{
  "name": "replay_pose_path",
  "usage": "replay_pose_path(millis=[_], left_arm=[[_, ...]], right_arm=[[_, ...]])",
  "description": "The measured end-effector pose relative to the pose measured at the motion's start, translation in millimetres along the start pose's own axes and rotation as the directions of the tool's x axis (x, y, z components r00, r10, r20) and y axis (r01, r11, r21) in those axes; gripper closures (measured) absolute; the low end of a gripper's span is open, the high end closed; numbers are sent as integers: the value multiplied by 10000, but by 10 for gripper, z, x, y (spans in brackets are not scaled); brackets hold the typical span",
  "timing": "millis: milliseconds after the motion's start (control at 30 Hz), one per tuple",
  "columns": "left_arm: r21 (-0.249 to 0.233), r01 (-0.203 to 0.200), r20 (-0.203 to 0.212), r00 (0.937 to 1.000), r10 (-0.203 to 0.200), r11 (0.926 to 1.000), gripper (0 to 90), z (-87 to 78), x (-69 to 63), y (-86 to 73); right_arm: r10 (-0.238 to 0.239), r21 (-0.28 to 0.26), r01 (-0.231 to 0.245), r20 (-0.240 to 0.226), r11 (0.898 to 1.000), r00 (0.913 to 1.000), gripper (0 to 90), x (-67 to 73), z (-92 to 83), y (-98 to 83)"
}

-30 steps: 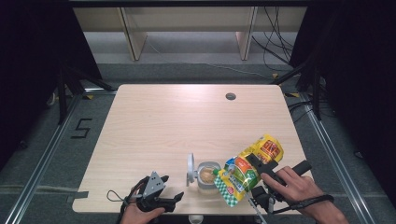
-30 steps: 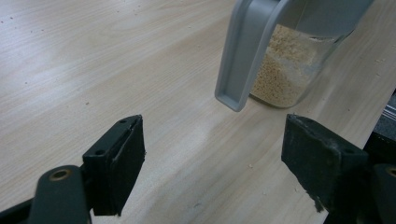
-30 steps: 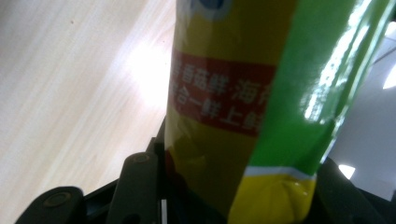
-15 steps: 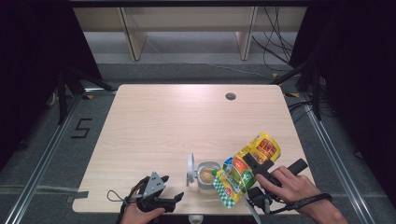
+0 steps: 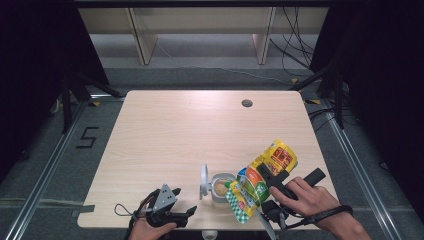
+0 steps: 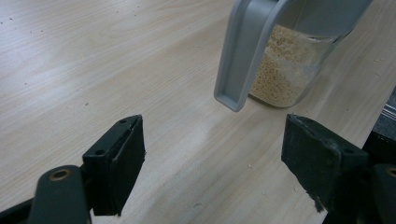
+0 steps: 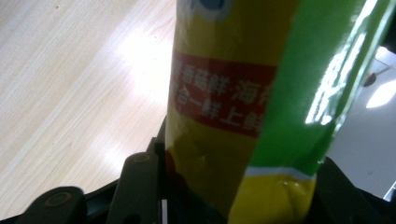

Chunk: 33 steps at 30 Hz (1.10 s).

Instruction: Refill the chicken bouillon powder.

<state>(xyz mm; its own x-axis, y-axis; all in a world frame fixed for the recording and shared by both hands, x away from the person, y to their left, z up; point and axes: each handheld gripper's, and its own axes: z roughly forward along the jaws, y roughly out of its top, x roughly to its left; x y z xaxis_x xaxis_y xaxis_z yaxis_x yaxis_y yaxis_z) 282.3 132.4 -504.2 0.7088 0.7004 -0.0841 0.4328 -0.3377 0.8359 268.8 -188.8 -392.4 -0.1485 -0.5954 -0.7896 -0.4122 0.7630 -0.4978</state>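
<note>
Work in hand: granules are being poured from a yellow-green pouch [image 5: 261, 177] into a clear jar [image 5: 220, 187] near the front edge of the desk [image 5: 200, 130].
Pouch: it is gripped around its middle by the right tool [image 5: 267, 181], the jaws pressed against both sides in the right gripper view [image 7: 243, 116]; it is tilted, its lower checked end just beside the jar's rim.
Jar: it stands upright on the desk with its grey lid [image 5: 204, 180] swung open to the left; in the left gripper view [image 6: 285, 70] beige granules are seen to fill the lower part.
Left tool: the left tool [image 5: 172, 212] is held open and empty, low over the desk, well left of the jar and apart from it.
Done so far: the lid is judged opened, the pouch brought to the mouth, and 1 part of the fill already in.
Left to do: the pour is judged unfinished; the pouch is yet to be set down and the lid closed.
Uncertain: whether granules are flowing cannot be told.
</note>
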Motion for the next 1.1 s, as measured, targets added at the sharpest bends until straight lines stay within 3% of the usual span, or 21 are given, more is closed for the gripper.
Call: replay_pose_path(millis=[100,267,333,367,467,533,567,600,633,667,700,800,833,967,1033,1100], left_arm=[[6,-17,5,10000,17,10000,213,2,0,0],[-19,20,0,10000,-20,10000,213,-1,-1,0],[53,-64,-13,10000,64,10000,213,-7,6,0],[53,-60,-8,10000,60,10000,212,-6,6,0],[32,-52,-1,10000,52,10000,213,-6,2,2],[-26,24,-5,10000,-24,10000,213,-1,-2,0],[0,14,1,10000,-14,10000,212,-2,1,0],[60,-56,-6,10000,56,10000,212,-6,6,0],[51,-55,-5,10000,55,10000,212,-6,6,0],[-26,26,3,10000,-26,10000,213,-1,-1,0],[-29,29,1,10000,-29,10000,213,-1,-2,0],[-29,38,-2,10000,-38,10000,213,1,-1,0],[-19,33,0,10000,-33,10000,212,1,-1,0],[-7,-122,-16,9999,122,9999,212,1,7,3],[0,7,2,10000,-7,10000,213,0,0,0],[-25,-38,-26,10000,38,10000,212,-1,4,2]], right_arm=[[-349,-87,350,48,9993,9994,594,-12,11,6],[-143,-53,144,33,9999,9999,597,-23,3,24],[-710,-117,712,117,9974,9974,601,-53,17,8],[-207,-10,206,-69,9998,9998,601,-20,6,20],[-596,-187,599,175,9980,9981,602,-44,17,2],[8,-159,-8,-20,9999,10000,603,-8,7,4],[-172,-187,173,31,9997,9998,604,-7,14,-3],[171,-106,-171,9,9998,9999,604,21,9,-3],[9,-264,-8,23,9997,10000,605,13,20,-19],[372,-252,-376,-158,9990,9992,605,36,15,-25],[204,-335,-210,-176,9992,9996,605,34,26,-42],[1026,-304,-1035,-305,9942,9943,606,117,32,-63],[901,-325,-912,-348,9953,9953,607,130,37,-80],[1135,-410,-1152,-411,9925,9927,608,168,36,-93],[1218,-253,-1229,-430,9921,9916,609,184,19,-100],[1237,-522,-1248,-241,9908,9920,609,181,31,-110]])
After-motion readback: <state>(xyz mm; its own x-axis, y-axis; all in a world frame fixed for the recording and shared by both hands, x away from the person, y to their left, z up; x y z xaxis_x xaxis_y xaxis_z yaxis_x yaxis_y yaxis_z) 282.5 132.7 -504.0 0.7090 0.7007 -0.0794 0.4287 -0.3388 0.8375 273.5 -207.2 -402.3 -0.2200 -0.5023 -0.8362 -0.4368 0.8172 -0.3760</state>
